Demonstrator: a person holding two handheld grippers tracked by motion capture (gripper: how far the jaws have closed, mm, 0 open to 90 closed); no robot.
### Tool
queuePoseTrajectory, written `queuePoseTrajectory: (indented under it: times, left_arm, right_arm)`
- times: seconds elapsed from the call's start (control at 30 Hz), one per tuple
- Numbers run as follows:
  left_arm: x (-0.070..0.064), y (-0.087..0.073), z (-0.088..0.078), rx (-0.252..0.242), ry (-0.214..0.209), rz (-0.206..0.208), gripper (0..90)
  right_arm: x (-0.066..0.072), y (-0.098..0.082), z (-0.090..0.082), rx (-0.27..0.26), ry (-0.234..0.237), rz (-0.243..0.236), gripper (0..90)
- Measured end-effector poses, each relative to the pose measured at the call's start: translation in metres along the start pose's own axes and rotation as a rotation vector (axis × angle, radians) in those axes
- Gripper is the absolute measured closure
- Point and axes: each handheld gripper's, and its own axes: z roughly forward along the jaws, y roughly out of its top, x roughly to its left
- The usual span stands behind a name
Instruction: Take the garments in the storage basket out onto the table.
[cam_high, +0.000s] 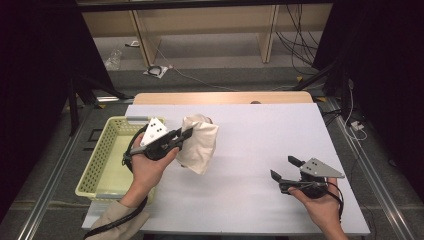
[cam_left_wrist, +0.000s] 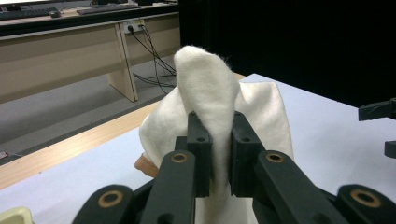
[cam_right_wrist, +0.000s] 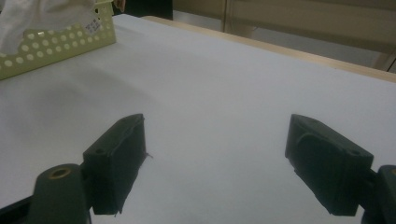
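We have the left gripper (cam_high: 186, 134) clenched on a fold of the soft white cloth bundle (cam_high: 199, 143), which hangs above the white desk (cam_high: 260, 150) just right of the pale yellow-green perforated plastic basket (cam_high: 100, 155). In the left gripper view the jaws pinch only a narrow ridge of that cloth (cam_left_wrist: 210, 107), most of it drooping free below and behind.

Risks as we judge them: the pinch is thin, so the cloth could slip out if swung fast; the loose lower part could drag on the desk or snag the basket rim if it goes that way; something tan peeks out under the cloth (cam_left_wrist: 144, 164), we cannot tell what, and it might drop.

The right gripper (cam_high: 284, 169) rests low over the desk at the right, jaws spread wide with nothing between them, well apart from the cloth.

Around: the basket looks empty inside, the desk between the 2 grippers is bare, nothing blocks a path. Wooden furniture and cables sit beyond the far edge.
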Motion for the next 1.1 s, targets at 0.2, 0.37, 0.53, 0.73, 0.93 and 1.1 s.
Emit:
queuePoseTrajectory:
  times: [0.2,0.37,0.53,0.73,0.93,1.1]
  left_arm:
    - [-0.003,-0.001,0.002,0.002,-0.008,0.000,81.1]
    - [-0.005,-0.002,0.003,0.007,-0.013,0.004,81.1]
    - [-0.007,-0.002,0.005,0.010,-0.020,0.005,81.0]
    - [-0.010,-0.003,0.006,0.015,-0.026,0.011,81.0]
    - [-0.013,-0.003,0.007,0.017,-0.034,0.015,81.0]
    - [-0.015,-0.003,0.009,0.019,-0.043,0.018,81.0]
  right_arm:
    - [0.000,0.000,0.000,-0.007,0.002,0.000,21.2]
    - [0.000,0.000,0.000,0.002,0.001,0.000,21.3]
    - [0.001,0.000,0.001,-0.007,0.002,0.000,21.3]
    - [0.001,0.000,0.001,-0.005,0.004,0.000,21.3]
    - [0.000,0.000,0.000,0.001,-0.001,0.000,21.3]
    - [0.000,0.000,0.000,-0.008,0.002,0.000,21.3]
